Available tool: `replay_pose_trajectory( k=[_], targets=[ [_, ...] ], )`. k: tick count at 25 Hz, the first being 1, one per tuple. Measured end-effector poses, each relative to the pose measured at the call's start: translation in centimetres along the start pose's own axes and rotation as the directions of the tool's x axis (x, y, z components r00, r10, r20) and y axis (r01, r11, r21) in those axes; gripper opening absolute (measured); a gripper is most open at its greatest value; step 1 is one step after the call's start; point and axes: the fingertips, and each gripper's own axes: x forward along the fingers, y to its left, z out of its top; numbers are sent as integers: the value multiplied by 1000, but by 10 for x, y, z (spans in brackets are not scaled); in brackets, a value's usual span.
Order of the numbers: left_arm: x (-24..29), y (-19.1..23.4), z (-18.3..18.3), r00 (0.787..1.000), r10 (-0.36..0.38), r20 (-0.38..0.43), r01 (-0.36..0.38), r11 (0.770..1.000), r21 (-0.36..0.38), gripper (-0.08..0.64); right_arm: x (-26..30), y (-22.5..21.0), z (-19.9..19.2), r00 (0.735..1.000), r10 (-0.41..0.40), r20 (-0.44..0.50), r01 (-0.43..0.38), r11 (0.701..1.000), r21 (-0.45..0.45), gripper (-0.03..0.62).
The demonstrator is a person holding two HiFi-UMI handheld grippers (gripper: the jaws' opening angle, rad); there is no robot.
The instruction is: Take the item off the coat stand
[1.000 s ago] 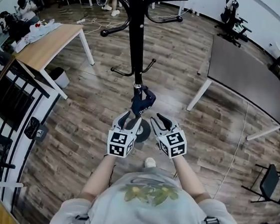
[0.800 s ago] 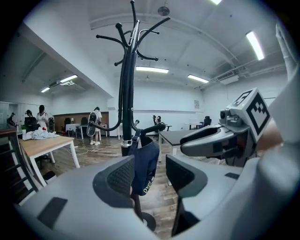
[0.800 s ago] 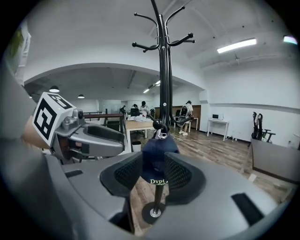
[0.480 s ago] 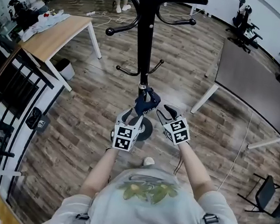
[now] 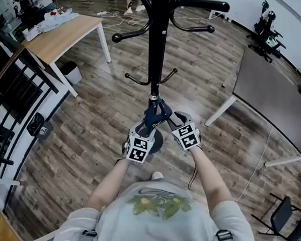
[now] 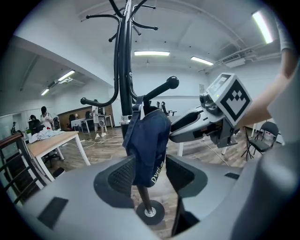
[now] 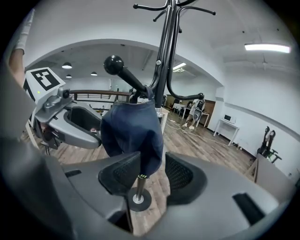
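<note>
Over wood-plank flooring (image 5: 86, 115), the left gripper (image 6: 152, 174), fingers wide, and right gripper (image 7: 152, 174), fingers opening, straddled the dark blue fabric item (image 6: 147, 136) on the black metal coat stand (image 5: 157, 48), seemingly pre-grasp, wanting a pinch and lift.

The tall black metal coat stand (image 5: 157, 48) is standing on the wood-plank floor (image 5: 102, 117) between two tables — the light wooden-topped table (image 5: 63, 34) to its left, the long grey-topped table (image 5: 274, 99) to its right. The dark blue fabric item (image 5: 155, 115) is hanging from the stand's low peg, above its base.
</note>
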Motion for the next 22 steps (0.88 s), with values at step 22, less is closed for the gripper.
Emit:
replay_pose_trajectory(
  k=[22],
  targets=[
    [6, 25, -8, 994, 107, 2, -107, 993, -40, 51, 5, 3, -2, 997, 75, -4, -75, 995, 60, 21]
  ],
)
